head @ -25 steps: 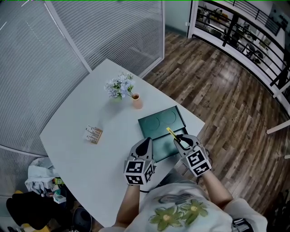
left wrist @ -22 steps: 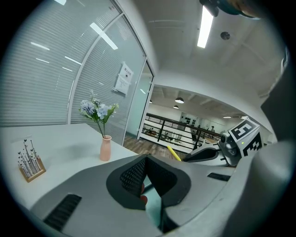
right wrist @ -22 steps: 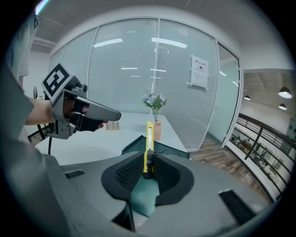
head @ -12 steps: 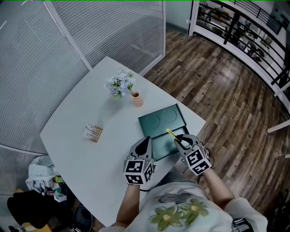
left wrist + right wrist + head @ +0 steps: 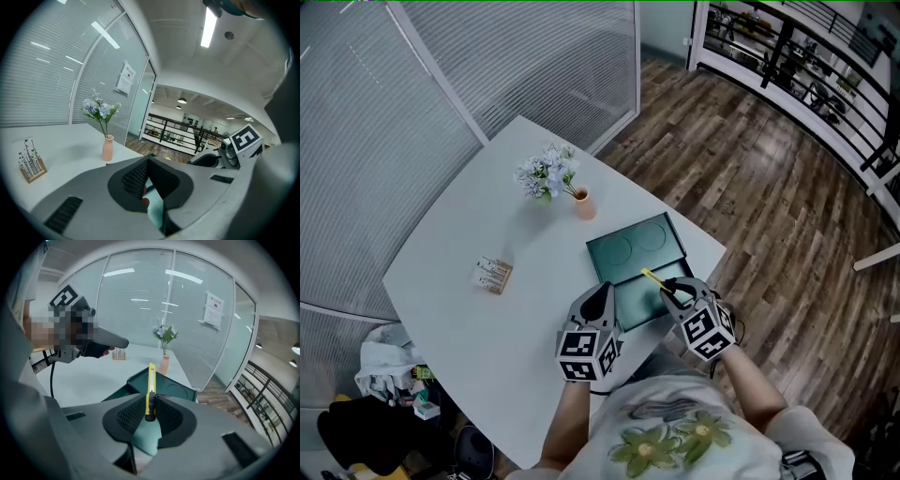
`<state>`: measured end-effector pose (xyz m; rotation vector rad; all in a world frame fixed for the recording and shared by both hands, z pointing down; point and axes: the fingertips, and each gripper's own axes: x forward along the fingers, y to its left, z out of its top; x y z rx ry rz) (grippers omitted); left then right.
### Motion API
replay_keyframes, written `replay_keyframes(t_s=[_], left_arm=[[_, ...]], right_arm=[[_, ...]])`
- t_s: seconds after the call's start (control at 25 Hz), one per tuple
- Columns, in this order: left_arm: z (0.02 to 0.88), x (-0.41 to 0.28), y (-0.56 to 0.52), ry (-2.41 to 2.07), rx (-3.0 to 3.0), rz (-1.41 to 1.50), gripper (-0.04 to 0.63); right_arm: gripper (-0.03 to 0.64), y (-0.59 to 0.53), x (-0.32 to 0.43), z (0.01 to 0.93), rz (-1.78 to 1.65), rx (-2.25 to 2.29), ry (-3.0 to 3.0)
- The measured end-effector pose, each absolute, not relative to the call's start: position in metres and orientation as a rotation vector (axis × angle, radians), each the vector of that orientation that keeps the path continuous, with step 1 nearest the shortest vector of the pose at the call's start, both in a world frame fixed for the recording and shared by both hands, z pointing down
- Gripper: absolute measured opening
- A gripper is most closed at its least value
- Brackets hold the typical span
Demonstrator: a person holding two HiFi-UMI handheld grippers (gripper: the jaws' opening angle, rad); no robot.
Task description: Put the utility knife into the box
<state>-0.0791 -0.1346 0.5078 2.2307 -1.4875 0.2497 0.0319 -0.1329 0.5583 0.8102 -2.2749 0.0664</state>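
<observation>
A yellow utility knife [image 5: 652, 277] [image 5: 151, 380] is clamped in my right gripper [image 5: 673, 289] [image 5: 151, 408], which is shut on its handle, the blade end pointing away from me. It hovers over a dark green box [image 5: 630, 251] [image 5: 176, 391] that lies open at the table's near right edge. My left gripper [image 5: 602, 294] [image 5: 148, 162] rests beside the box's left side, its tips together and nothing held. Each gripper shows in the other's view: the right gripper [image 5: 224, 157] and the left gripper [image 5: 119, 341].
A pink vase [image 5: 584, 209] with pale flowers [image 5: 547, 174] stands behind the box. A small wooden stand [image 5: 492, 277] sits on the white table [image 5: 459, 281] to the left. Glass partitions border the far side, wood floor lies right, and bags [image 5: 384, 375] sit below left.
The right gripper has rolled slightly with the knife still in it, hardly shifting over the box. The left gripper has stayed put.
</observation>
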Motion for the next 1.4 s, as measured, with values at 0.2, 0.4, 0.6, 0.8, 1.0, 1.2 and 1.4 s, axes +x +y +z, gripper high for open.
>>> replay_keyframes(t_s=[0.2,0.4,0.6,0.8,1.0,1.2,1.4], left_arm=[[0.510,-0.078,-0.134,-1.479,2.232,0.251,0.000],[0.512,-0.078,-0.135,-1.472,2.233,0.257,0.000],[0.513,-0.078,-0.134,-1.468,2.232,0.258,0.000],[0.513,-0.079,-0.134,-1.464,2.232,0.256,0.000],[0.515,-0.081,-0.134,-1.458,2.231,0.259,0.000],[0.515,-0.082,-0.133,-1.455,2.231,0.259,0.000],[0.517,-0.082,-0.133,-1.447,2.232,0.262,0.000]], right_arm=[[0.071,-0.131,0.030,0.564,0.056,0.785,-2.260],[0.071,-0.130,0.028,0.570,0.055,0.759,-2.248],[0.071,-0.127,0.028,0.574,0.058,0.739,-2.239],[0.071,-0.126,0.027,0.580,0.060,0.718,-2.224],[0.071,-0.125,0.025,0.586,0.049,0.699,-2.205],[0.071,-0.123,0.024,0.590,0.045,0.680,-2.193],[0.071,-0.123,0.022,0.595,0.047,0.664,-2.181]])
